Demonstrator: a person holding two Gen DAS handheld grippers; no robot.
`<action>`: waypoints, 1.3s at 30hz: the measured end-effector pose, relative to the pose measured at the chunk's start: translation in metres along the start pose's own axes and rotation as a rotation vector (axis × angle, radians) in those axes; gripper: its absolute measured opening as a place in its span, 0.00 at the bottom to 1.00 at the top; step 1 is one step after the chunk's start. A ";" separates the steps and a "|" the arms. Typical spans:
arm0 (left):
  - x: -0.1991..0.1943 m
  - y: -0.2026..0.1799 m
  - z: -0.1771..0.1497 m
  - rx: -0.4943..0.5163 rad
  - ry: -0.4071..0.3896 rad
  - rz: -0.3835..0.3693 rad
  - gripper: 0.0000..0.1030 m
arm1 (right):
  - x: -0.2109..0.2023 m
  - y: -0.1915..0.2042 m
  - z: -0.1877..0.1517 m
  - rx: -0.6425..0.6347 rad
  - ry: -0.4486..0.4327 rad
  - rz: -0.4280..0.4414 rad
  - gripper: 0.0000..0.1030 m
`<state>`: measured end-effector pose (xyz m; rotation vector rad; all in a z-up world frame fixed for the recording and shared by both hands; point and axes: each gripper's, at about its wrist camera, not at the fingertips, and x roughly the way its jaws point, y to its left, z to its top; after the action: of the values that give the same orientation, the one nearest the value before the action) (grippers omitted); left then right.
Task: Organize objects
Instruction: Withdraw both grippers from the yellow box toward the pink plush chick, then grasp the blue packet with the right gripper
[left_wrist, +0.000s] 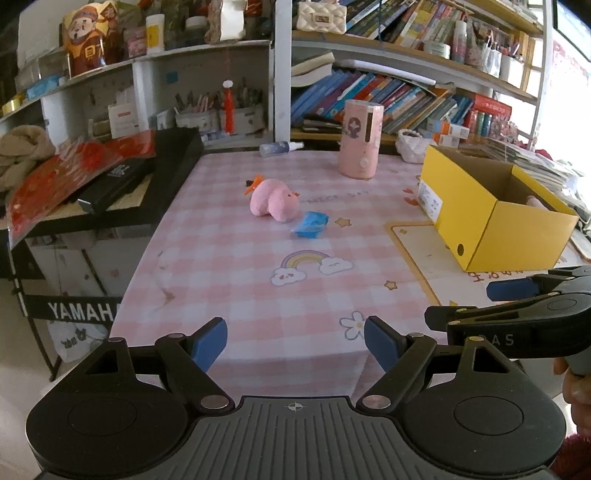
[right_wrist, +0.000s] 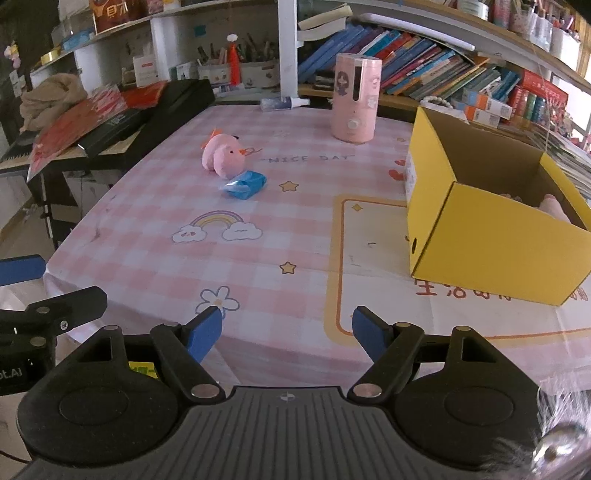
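Ahead of both of our grippers, well out on the table, lies the small pink plush bird with an orange beak (left_wrist: 274, 200), tipped on its side. We judge it light, soft and squashy, so it should compress between the pads rather than slip; we would take it across the plump middle of the body, not by the beak or the small tuft. Touching it on the nearer side is the crinkly blue plastic packet (left_wrist: 310, 223), probably light too, but glossy and likely to slide, so a firm pinch across its thicker middle looks safest.

Farther ahead stands the tall pink cylindrical humidifier (left_wrist: 361, 139), rigid and heavier by the look of it. Ahead and to the right of both grippers sits the open yellow cardboard box (right_wrist: 484, 236), with something pink already inside, mostly hidden by its wall.

Our left gripper (left_wrist: 295, 341) has its blue pads spread apart and holds nothing; our right gripper (right_wrist: 287, 332) is likewise spread and empty. Both hover over the near edge of the pink checked tablecloth (right_wrist: 303, 229).
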<state>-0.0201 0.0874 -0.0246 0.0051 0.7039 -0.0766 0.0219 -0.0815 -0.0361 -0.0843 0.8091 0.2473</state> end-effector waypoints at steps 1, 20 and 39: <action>0.002 0.001 0.000 -0.001 0.002 0.001 0.81 | 0.002 0.000 0.001 -0.001 0.003 0.001 0.74; 0.059 0.006 0.043 -0.035 0.017 0.046 0.81 | 0.060 -0.017 0.061 -0.048 0.012 0.041 0.74; 0.105 -0.002 0.084 -0.060 0.023 0.116 0.81 | 0.106 -0.040 0.113 -0.099 -0.008 0.142 0.65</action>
<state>0.1135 0.0753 -0.0280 -0.0109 0.7269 0.0557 0.1816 -0.0818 -0.0360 -0.1195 0.7960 0.4214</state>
